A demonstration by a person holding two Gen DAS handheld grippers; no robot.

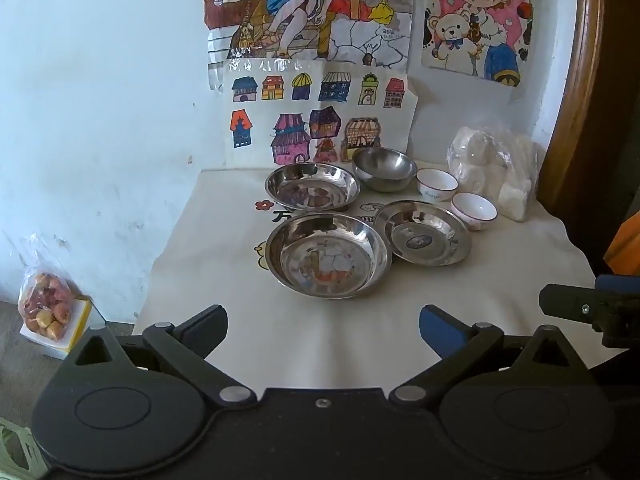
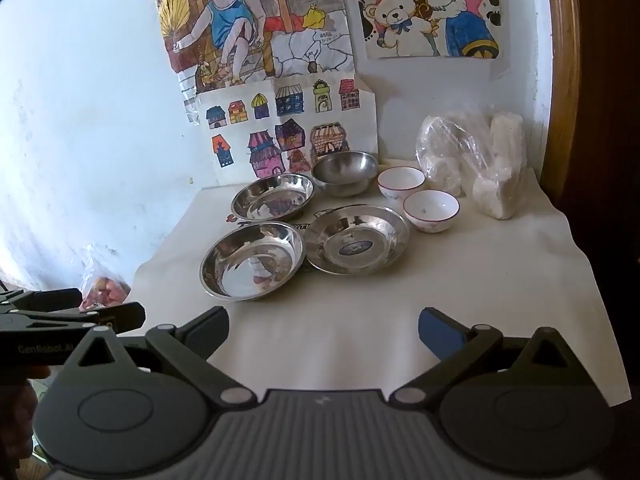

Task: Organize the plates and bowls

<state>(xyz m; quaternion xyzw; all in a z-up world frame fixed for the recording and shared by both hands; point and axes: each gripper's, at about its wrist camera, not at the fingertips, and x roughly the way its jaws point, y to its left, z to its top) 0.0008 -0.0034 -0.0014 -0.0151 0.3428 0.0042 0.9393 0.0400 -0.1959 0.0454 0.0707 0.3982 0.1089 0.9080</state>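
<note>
On the white cloth stand three shallow steel plates: a near one (image 1: 328, 256) (image 2: 253, 261), a far one (image 1: 313, 186) (image 2: 273, 197), and a wide-rimmed one (image 1: 422, 233) (image 2: 357, 239) to the right. Behind them sits a deep steel bowl (image 1: 385, 169) (image 2: 345, 173). Two white ceramic bowls stand right of it: the far one (image 1: 437, 185) (image 2: 401, 182) and the near one (image 1: 474, 211) (image 2: 431, 210). My left gripper (image 1: 323, 320) is open over bare cloth, short of the near plate. My right gripper (image 2: 323, 322) is open too, nothing between its fingers.
A clear plastic bag of white items (image 1: 496, 168) (image 2: 476, 160) leans at the back right by a wooden frame (image 1: 576, 80). Coloured drawings hang on the wall (image 1: 320, 112). A bag of fruit (image 1: 46, 306) lies on the floor left of the table.
</note>
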